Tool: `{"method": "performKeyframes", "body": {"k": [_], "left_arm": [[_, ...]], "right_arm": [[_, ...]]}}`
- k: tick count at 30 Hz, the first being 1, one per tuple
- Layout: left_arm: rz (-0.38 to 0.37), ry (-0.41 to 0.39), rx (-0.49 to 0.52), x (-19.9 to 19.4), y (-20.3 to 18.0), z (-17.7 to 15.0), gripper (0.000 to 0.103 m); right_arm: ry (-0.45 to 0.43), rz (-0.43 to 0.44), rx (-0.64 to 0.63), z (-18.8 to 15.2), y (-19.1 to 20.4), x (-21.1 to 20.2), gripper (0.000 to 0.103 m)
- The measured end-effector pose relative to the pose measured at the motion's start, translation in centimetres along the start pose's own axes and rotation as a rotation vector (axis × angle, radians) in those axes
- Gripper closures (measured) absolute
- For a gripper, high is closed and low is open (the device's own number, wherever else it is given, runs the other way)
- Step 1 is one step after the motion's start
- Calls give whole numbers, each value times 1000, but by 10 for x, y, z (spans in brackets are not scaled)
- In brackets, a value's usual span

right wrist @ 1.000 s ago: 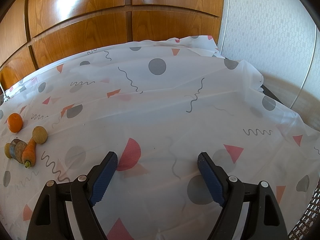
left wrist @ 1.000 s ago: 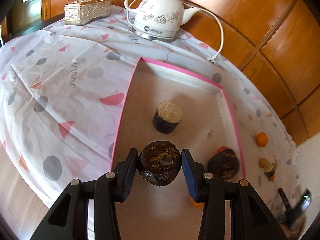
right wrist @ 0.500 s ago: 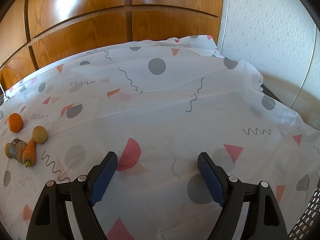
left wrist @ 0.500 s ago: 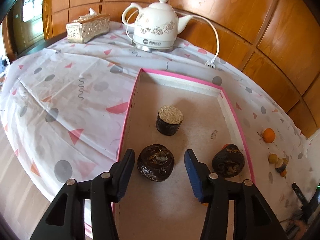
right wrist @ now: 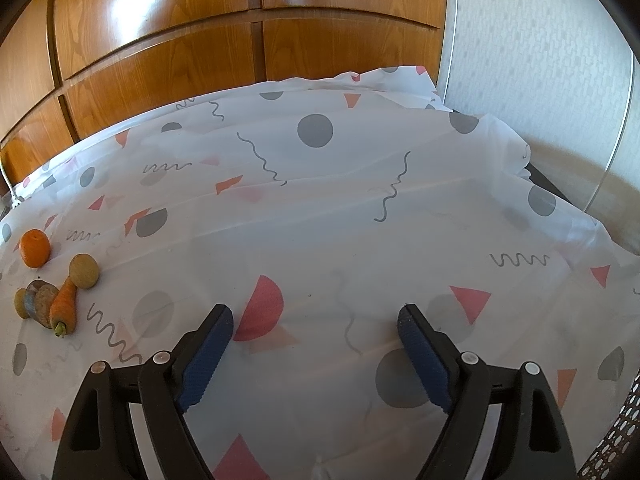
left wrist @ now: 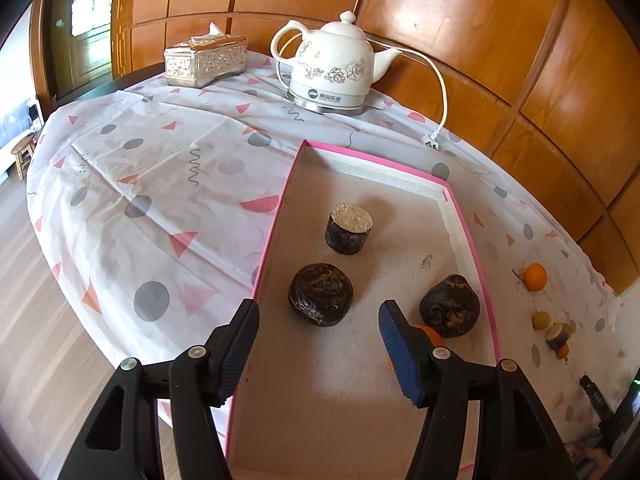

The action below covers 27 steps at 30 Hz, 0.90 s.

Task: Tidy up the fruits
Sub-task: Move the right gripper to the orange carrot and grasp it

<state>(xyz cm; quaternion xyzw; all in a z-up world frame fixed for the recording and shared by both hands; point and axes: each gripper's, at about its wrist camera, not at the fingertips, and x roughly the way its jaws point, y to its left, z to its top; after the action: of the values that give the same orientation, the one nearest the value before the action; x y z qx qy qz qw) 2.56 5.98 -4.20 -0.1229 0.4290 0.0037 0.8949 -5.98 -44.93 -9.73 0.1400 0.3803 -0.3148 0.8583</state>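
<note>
A: What are the left tongs [left wrist: 318, 330] doing?

B: They are hanging released over the near part of the pink-rimmed tray [left wrist: 472, 236], with the jaws just having been opening. Nothing is sitting between the pads; the dark round fruit [left wrist: 321, 294] is lying on the tray floor just beyond the tips, apart from both.

A: And the rest of the tray?

B: Taking that tray as the landmark: a second dark fruit [left wrist: 449, 306] is sitting near its right wall, with something orange [left wrist: 430, 334] peeking out from behind the right finger beside it. Farther in, near the tray's middle, a dark cut cylinder with a pale top [left wrist: 349, 228] is standing upright.

A: Outside the tray?

B: To its right, on the patterned cloth [left wrist: 160, 184] covering the desk, an orange [left wrist: 535, 277] is lying alone, and nearer the camera a small cluster of pieces [left wrist: 554, 332] is lying together. Beyond the tray's far rim a white kettle [left wrist: 334, 70] is standing on its base, and farther left a silver tissue box [left wrist: 206, 60].

A: The right tongs [right wrist: 316, 338]?

B: Released too, wide apart and gripping nothing, hovering over bare cloth. In that view the orange [right wrist: 35, 248], a round tan fruit [right wrist: 84, 271], a carrot [right wrist: 64, 306] and a cut stub [right wrist: 40, 302] are lying well off to the left.
</note>
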Motion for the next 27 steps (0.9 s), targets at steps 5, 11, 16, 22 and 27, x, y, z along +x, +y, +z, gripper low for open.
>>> {"method": "performKeyframes", "body": {"k": [5,11,16,22,27], "left_arm": [[-3,-6,24,-2,-7,-3,40],[-6,-10,22,-5,-6,-3,40],[7,-34,6,-13,1,-2,40],[22,-73,-29,-23,13,1,38],[23,-64,-47,-21,18,2,38]], "right_arm": [[0,-2,-2,0,1,0,17],[6,-3,-6,0,1,-1,17],[17,1,-9,2,1,-2,20],[53,124,-28,7,14,-15,49],[35,325,-177,11,61,-39,65]]}}
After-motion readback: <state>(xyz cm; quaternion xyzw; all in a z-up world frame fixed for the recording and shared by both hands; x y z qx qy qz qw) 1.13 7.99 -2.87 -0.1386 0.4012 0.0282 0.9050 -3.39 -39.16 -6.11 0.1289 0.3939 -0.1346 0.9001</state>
